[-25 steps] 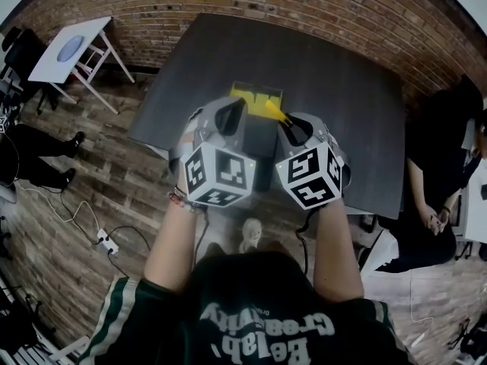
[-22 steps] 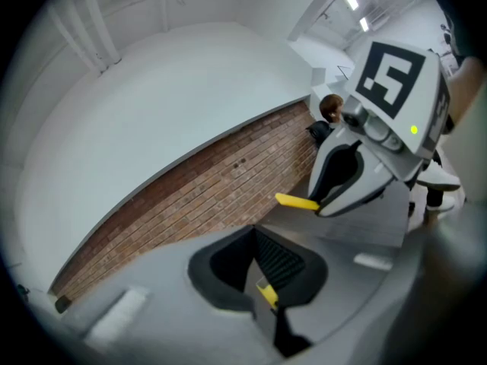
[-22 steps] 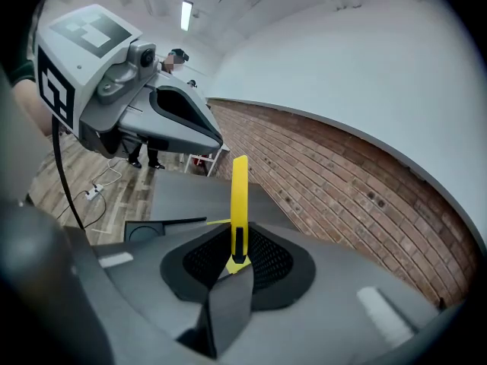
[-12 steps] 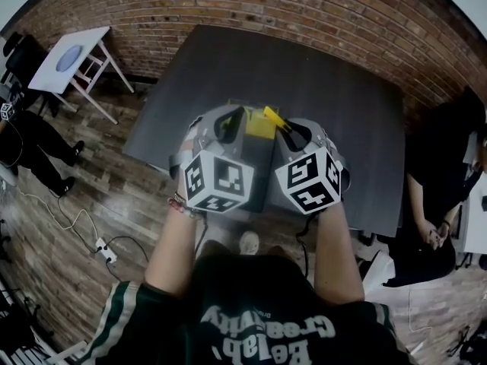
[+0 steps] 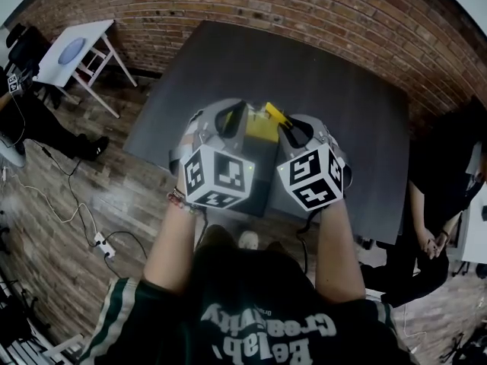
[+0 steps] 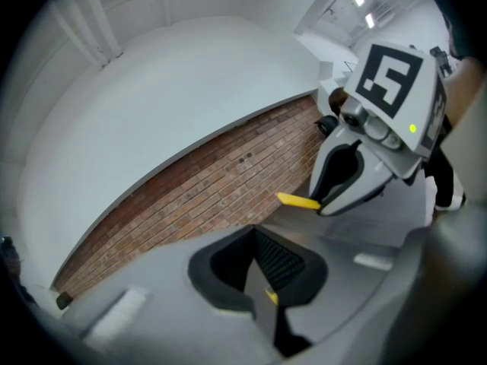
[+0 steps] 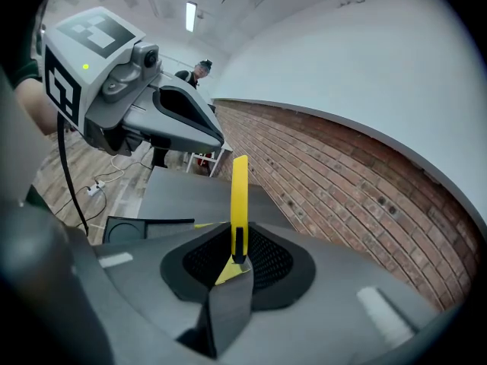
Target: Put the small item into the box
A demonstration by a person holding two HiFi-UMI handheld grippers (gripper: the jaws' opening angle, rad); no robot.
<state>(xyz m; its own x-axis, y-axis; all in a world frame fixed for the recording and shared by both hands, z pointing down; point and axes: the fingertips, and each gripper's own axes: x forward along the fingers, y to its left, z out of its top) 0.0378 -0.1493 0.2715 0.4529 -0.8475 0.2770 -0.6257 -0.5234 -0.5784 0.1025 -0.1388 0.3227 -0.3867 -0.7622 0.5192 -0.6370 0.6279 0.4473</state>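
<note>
The right gripper [image 7: 237,258] had its jaws closed on the small yellow item [image 7: 239,192], a thin strip that stood upright out of the pads. In the head view the item lay just above the frame's centre, at the upper right corner of the black box [image 5: 261,130] with its yellow inside, on the dark table [image 5: 342,90]. The left gripper [image 6: 266,284], just left of the box's yellow part, had its jaws together.
</note>
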